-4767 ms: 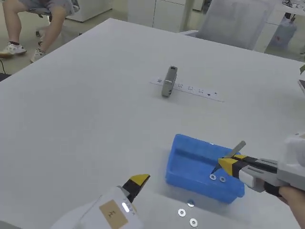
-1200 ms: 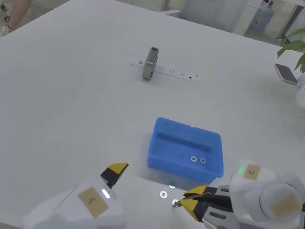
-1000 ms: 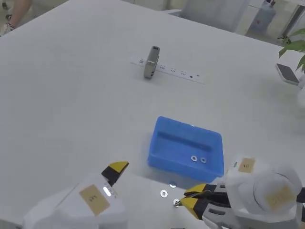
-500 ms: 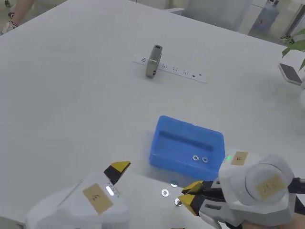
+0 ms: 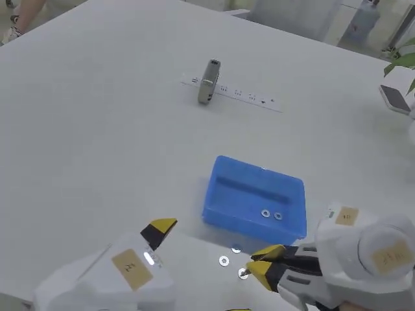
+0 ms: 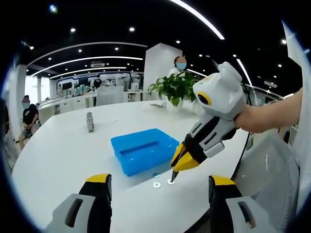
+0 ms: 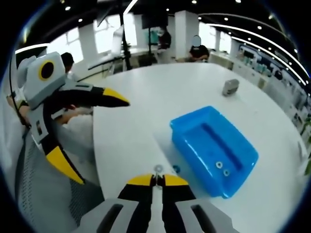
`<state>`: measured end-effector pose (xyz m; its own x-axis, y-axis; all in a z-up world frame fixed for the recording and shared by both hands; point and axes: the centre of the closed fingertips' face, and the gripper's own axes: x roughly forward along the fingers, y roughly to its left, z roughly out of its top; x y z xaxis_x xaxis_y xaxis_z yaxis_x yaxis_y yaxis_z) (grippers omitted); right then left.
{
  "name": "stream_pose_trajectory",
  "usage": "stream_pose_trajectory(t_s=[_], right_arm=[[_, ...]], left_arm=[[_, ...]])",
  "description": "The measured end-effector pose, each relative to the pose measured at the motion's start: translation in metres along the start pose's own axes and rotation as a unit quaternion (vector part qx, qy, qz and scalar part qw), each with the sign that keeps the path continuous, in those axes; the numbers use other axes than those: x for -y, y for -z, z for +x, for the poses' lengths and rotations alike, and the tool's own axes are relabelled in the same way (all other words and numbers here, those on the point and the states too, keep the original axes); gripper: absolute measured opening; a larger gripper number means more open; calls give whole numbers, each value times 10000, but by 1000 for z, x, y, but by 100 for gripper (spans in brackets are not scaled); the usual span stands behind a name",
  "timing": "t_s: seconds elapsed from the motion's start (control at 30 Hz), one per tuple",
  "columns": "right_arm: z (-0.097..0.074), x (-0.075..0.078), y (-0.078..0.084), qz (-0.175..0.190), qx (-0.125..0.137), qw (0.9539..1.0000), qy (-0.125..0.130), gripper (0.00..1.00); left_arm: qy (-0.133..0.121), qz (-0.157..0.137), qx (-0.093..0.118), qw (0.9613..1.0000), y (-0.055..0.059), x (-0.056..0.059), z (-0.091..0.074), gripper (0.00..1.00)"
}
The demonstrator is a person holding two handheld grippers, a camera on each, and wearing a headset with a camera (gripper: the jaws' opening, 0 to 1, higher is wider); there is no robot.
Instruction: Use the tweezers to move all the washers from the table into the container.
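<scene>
Left gripper [image 6: 160, 180]: white moulded housing, black jaws capped yellow, tan label [image 5: 130, 267], small lit indicator [image 5: 149, 259]. Right gripper [image 5: 253, 264]: matching white shell, rounded rear, yellow-tipped black jaws, two tan labels, round yellow-and-black side disc [image 6: 204, 98].

- A broad white table [image 5: 97, 129] carries everything
- A blue rectangular container [image 5: 253, 228] sits open-topped on it, near the front edge
- Three small metal washers [image 5: 224, 261] lie bare on the top, close together, just in front of the container
- A flat white power strip [image 5: 243, 98] lies well behind the container, with a grey block [image 5: 208, 81] at its left end
- A dark phone [image 5: 395, 98] lies face up at the far right
</scene>
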<state>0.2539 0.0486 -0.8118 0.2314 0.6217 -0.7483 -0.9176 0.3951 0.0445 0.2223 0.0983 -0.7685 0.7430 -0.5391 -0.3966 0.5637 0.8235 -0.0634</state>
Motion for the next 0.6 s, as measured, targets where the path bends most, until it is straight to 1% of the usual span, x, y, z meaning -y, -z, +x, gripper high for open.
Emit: stream_pose_trajectory(t_s=[0.13,0.17,0.27,0.53,0.6], right_arm=[[4,-3,4,-10,-140,9999,-85,3],[4,-2,4,-28,-122,9999,-59,3],[4,-1,5,-87,-185,9998,-10,3],[4,1,5,-141,-185,9997,17,3],[6,1,6,-132,-205,9997,-15,3]], left_arm=[[0,4,-5,10000,0,0,0,83],[-2,2,-9,10000,0,0,0,83],[-10,3,-13,10000,1,0,0,83],[-18,-3,-18,10000,1,-1,0,83],[-11,-3,-15,10000,1,0,0,83]])
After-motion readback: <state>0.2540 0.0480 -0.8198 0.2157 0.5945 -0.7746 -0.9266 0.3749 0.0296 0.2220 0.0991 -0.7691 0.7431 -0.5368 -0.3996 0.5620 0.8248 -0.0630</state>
